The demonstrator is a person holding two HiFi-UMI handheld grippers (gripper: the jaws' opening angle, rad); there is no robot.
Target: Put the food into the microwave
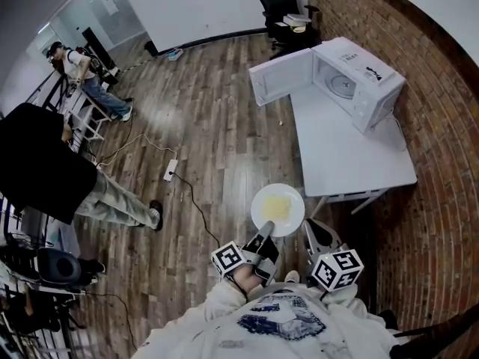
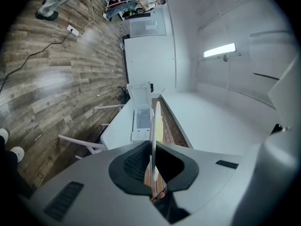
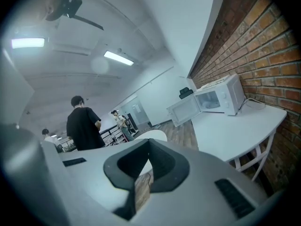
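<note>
The left gripper [image 1: 266, 235] has its fingers clamped on the near rim of the round white plate [image 1: 292, 219] of yellow food [image 1: 276, 206]. Carry it level. The open white microwave [image 1: 364, 82] on the white bench [image 1: 340, 159] is well beyond the fingers. The right gripper [image 1: 314, 230], fingers apart and empty, could steady the plate.

Left hand-held gripper [image 1: 266, 235] level and clamped; right hand-held gripper [image 1: 317, 232] beside it, jaws apart, empty.

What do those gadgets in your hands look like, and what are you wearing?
The left tongs and right tongs are pale grey with dark padded mouths. Each carries a white cube printed with black square markers. The sleeves are off-white.
</note>
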